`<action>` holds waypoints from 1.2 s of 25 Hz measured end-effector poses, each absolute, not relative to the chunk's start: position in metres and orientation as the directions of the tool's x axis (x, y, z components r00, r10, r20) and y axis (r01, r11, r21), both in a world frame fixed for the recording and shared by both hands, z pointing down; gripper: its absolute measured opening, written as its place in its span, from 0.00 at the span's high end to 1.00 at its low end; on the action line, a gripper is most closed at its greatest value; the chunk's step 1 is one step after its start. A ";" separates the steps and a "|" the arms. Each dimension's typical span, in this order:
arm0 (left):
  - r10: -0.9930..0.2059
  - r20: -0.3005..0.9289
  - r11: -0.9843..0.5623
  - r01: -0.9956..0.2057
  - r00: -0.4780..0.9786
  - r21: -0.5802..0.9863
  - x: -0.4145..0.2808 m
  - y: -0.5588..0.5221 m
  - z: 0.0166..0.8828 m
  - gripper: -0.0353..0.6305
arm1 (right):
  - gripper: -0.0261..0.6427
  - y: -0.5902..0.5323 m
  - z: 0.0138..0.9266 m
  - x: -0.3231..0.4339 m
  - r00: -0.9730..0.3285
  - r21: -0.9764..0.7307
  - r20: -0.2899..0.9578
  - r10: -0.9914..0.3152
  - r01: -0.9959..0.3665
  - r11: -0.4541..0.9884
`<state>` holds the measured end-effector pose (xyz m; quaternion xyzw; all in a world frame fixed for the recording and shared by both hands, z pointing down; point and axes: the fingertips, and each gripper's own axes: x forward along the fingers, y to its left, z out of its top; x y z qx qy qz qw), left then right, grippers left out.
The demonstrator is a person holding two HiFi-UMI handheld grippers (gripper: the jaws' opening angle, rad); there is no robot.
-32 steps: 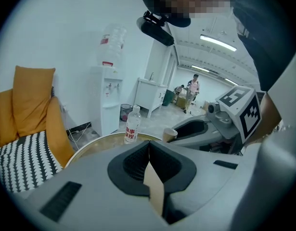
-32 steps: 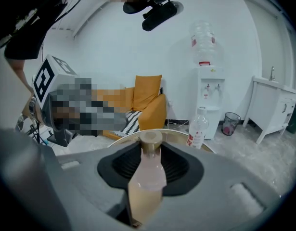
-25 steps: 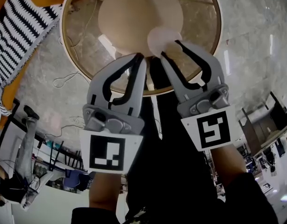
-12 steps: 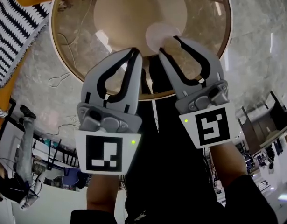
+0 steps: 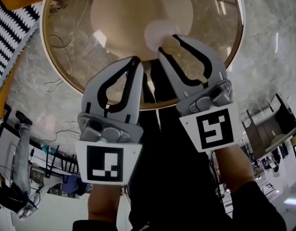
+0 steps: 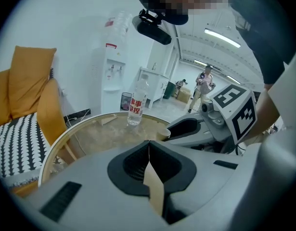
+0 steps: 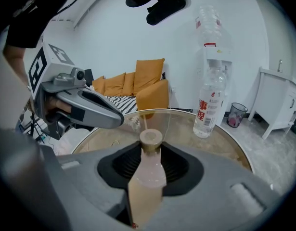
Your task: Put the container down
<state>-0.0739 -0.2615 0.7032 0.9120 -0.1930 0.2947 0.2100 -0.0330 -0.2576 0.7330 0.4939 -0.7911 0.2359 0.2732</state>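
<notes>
The container [image 7: 148,170] is a small frosted bottle with a tan cap [image 5: 159,32]. My right gripper [image 5: 166,41] is shut on its body, and it stays upright over the round glass table [image 5: 51,71]. From the left gripper view, the cap [image 6: 163,134] shows at the right gripper's tips. My left gripper [image 5: 136,64] hovers just left of it, jaws shut with nothing between them. In its own view the left gripper [image 6: 148,144] has its pads touching. The table's wooden rim [image 7: 237,141] curves round both grippers.
A clear water bottle [image 7: 209,107] with a red-lettered label stands on the far side of the table [image 6: 136,105]. Orange cushions [image 7: 148,76] and a striped cloth [image 5: 10,37] lie to the left. A water dispenser [image 6: 111,76] and a bin [image 7: 235,114] stand by the wall.
Both grippers have moved a little farther over the table, with the right one leaning left and the container still in it. The left jaws stay shut.
</notes>
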 end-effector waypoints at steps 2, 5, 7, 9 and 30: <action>-0.231 0.621 -0.830 -0.484 0.749 0.276 -0.075 -0.263 0.710 0.93 | 0.78 -0.257 0.740 -0.035 -0.371 -0.105 0.672 -0.641 -0.905 0.413; -0.230 0.620 -0.826 -0.487 0.750 0.284 -0.074 -0.263 0.718 0.93 | 0.78 -0.257 0.750 -0.036 -0.376 -0.107 0.677 -0.632 -0.900 0.422; -0.223 0.618 -0.829 -0.480 0.754 0.287 -0.074 -0.262 0.723 0.93 | 0.78 -0.258 0.755 -0.039 -0.378 -0.109 0.675 -0.634 -0.900 0.421; -0.217 0.615 -0.831 -0.474 0.758 0.291 -0.075 -0.263 0.729 0.93 | 0.78 -0.261 0.758 -0.043 -0.385 -0.102 0.668 -0.637 -0.895 0.434; -0.217 0.616 -0.824 -0.481 0.757 0.300 -0.084 -0.260 0.722 0.93 | 0.77 -0.269 0.757 -0.056 -0.416 -0.091 0.630 -0.655 -0.878 0.469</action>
